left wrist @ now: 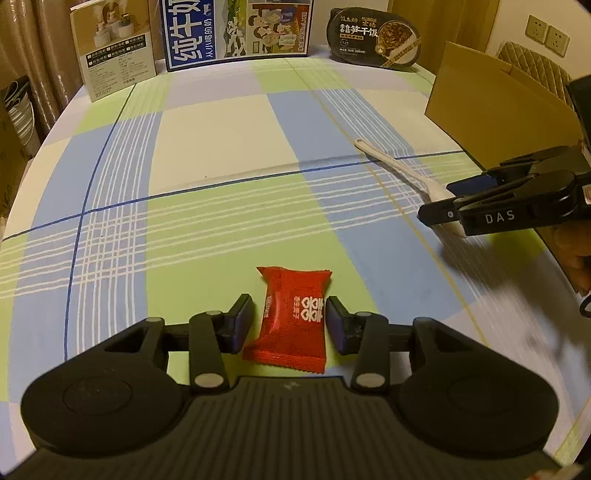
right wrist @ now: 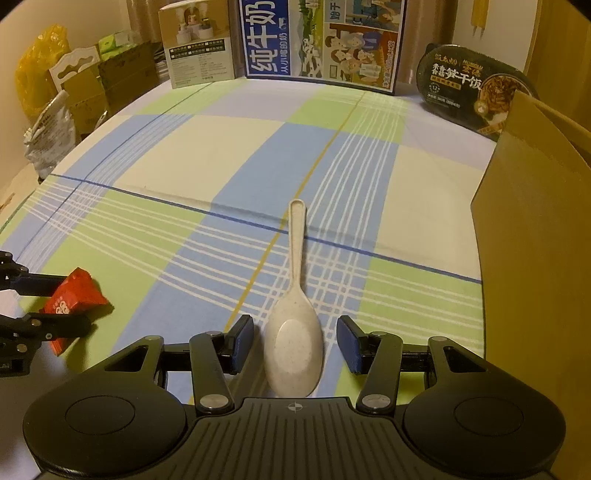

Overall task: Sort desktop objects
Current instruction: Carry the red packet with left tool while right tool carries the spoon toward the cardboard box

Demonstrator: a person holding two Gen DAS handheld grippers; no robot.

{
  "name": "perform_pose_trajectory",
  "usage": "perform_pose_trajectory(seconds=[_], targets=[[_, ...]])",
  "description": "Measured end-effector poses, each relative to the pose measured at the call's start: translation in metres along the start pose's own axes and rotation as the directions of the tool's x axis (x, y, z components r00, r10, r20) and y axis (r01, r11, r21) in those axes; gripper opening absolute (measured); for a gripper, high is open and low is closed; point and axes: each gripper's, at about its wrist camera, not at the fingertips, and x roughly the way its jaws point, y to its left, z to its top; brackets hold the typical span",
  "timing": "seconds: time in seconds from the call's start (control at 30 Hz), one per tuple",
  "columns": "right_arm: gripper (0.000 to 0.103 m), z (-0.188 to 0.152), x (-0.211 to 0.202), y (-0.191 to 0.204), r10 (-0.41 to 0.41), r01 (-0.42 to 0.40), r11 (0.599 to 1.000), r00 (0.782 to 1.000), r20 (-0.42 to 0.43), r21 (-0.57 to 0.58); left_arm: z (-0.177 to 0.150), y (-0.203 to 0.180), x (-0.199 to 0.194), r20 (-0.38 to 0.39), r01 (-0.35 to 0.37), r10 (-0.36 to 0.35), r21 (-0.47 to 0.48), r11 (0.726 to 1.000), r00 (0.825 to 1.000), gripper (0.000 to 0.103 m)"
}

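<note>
A red candy packet (left wrist: 291, 317) lies on the checked tablecloth between the fingers of my left gripper (left wrist: 290, 321). The jaws stand open: a gap shows on the packet's left side, and the right pad sits right at its edge. A white speckled spoon (right wrist: 295, 347) lies flat with its handle pointing away and its bowl between the fingers of my right gripper (right wrist: 295, 343). Those jaws are open too, with cloth showing on both sides of the bowl. The left wrist view shows the right gripper (left wrist: 439, 201) over the spoon (left wrist: 391, 158). In the right wrist view the left gripper (right wrist: 55, 304) straddles the packet (right wrist: 74, 291).
An open cardboard box (right wrist: 535, 221) stands close on the right. Along the back edge stand a small beige carton (left wrist: 114, 48), a blue milk case (left wrist: 236, 29) and a black instant-rice bowl (left wrist: 373, 37). Boxes and bags (right wrist: 74, 85) pile up beyond the table's left side.
</note>
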Motion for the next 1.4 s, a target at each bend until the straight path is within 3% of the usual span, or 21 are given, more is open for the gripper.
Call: perform_pose_trajectory(seconds=[0.37,0.57,1.07,1.4], targets=[[0.045,0.001,0.001,-0.002,-0.002,0.002,1.0,1.0,0.001,-0.01,0.007,-0.008,0.001,-0.013,-0.011,0.011,0.03,0.999,1.0,0.021],[0.029,0.003,0.001,0.004,-0.002,0.002,0.999,1.0,-0.003,-0.032,0.009,-0.013,-0.001,-0.005,0.003,-0.003,0.035,0.999,1.0,0.021],[0.029,0.011,-0.016,0.01,-0.015,0.017,0.999,0.997,0.075,-0.027,0.012,-0.01,-0.003,0.006,0.011,-0.011,0.011,1.0,1.0,0.021],[0.029,0.012,-0.018,0.009,-0.011,0.012,1.0,0.997,0.08,-0.017,0.012,-0.01,-0.002,0.004,0.01,-0.01,0.002,1.0,1.0,0.021]])
